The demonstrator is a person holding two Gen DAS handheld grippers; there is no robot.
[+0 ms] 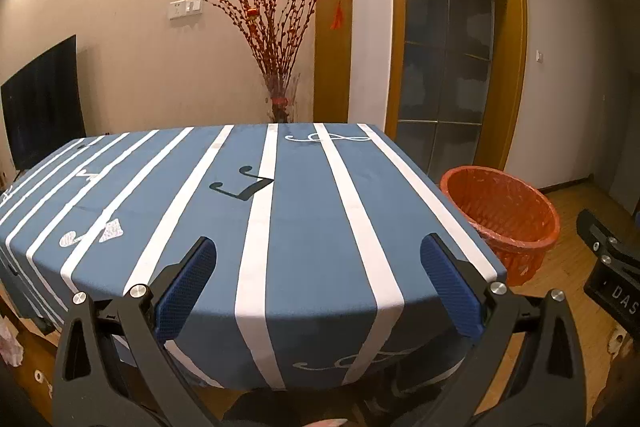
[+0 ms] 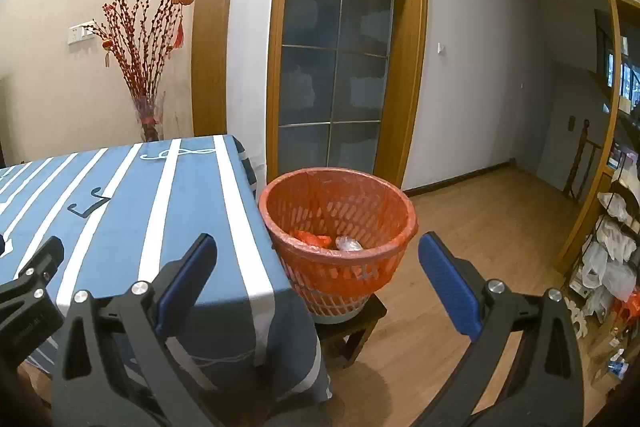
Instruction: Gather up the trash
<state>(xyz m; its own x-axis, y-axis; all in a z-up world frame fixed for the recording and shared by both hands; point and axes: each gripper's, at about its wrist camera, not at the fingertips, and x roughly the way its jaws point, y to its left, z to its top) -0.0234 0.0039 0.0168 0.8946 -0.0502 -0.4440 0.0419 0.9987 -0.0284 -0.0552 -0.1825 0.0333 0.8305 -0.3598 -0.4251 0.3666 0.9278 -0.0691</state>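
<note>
An orange trash basket (image 2: 340, 227) with an orange liner stands on a low dark stool to the right of the table; it also shows in the left wrist view (image 1: 504, 215). Inside it lie an orange wrapper (image 2: 312, 239) and a clear crumpled piece (image 2: 349, 243). My right gripper (image 2: 318, 263) is open and empty, held in front of the basket. My left gripper (image 1: 318, 267) is open and empty above the near edge of the blue striped tablecloth (image 1: 304, 211). No loose trash shows on the cloth.
A vase of red branches (image 1: 276, 67) stands behind the table. A glass door (image 2: 332, 67) is behind the basket. A dark TV (image 1: 44, 99) is at the left. Shelves with bags (image 2: 612, 247) line the right wall. Wood floor (image 2: 480, 227) lies to the right.
</note>
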